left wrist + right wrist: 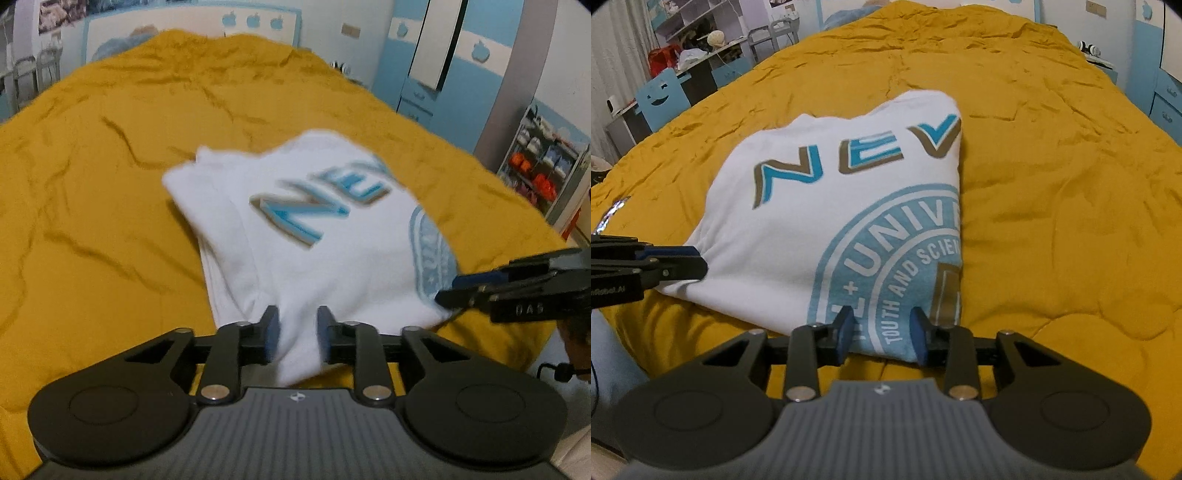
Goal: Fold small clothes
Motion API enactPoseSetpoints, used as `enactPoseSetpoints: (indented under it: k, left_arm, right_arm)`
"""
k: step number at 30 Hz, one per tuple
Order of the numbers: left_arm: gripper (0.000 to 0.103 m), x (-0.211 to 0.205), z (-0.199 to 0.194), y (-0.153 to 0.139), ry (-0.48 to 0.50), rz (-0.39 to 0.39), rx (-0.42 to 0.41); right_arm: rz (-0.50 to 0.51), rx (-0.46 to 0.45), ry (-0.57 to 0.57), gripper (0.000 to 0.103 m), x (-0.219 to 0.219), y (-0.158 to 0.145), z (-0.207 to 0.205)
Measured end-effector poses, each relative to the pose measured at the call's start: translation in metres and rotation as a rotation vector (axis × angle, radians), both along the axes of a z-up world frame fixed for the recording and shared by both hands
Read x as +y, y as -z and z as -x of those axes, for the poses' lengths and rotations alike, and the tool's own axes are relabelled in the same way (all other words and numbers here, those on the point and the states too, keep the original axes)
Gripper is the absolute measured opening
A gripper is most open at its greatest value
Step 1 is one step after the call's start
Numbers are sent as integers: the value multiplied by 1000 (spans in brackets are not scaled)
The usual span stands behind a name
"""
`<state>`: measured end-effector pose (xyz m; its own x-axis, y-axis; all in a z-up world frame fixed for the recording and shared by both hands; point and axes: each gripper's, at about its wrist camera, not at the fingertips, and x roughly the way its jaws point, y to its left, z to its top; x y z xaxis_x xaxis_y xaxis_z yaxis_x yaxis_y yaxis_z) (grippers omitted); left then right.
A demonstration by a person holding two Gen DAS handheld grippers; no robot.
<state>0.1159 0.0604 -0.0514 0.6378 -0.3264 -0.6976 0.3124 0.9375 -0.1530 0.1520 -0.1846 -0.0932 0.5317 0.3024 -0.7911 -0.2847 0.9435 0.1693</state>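
A white T-shirt (332,251) with blue "NEV" lettering and a round blue seal lies folded lengthwise on a mustard-yellow bed cover (110,166). It also shows in the right wrist view (827,221). My left gripper (297,332) has the shirt's near left hem between its fingers, jaws narrowly apart around the cloth. My right gripper (882,332) has the near right hem, at the seal print, between its fingers. Each gripper shows at the edge of the other's view: the right one (454,291), the left one (698,262).
The yellow cover (1052,184) spreads all around the shirt. A blue wardrobe (443,74) and a shelf rack (543,170) stand to the right. A desk and a blue chair (663,98) stand to the left of the bed.
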Motion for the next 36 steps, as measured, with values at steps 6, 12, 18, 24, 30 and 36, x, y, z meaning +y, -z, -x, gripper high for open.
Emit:
enactPoseSetpoints:
  k: [6, 12, 18, 24, 30, 36]
  left_arm:
    - [74, -13, 14, -54, -50, -73, -232]
    - [94, -33, 36, -92, -167, -183, -498]
    - [103, -54, 65, -105, -248, -198, -623]
    - [103, -55, 84, -97, -264, -156, -600]
    - [103, -51, 85, -79, -301, -146, -396]
    - [103, -47, 97, -64, -306, -144, -332]
  right_arm:
    - [-27, -101, -31, 61, 9, -53, 11]
    - [-36, -336, -19, 81, 7, -114, 31]
    - [-67, -466, -1, 82, 10, -132, 62]
    - [-54, -504, -3, 82, 17, -128, 90]
    - [-104, -420, -12, 82, 21, -112, 108]
    - [-72, -361, 14, 82, 27, -98, 125]
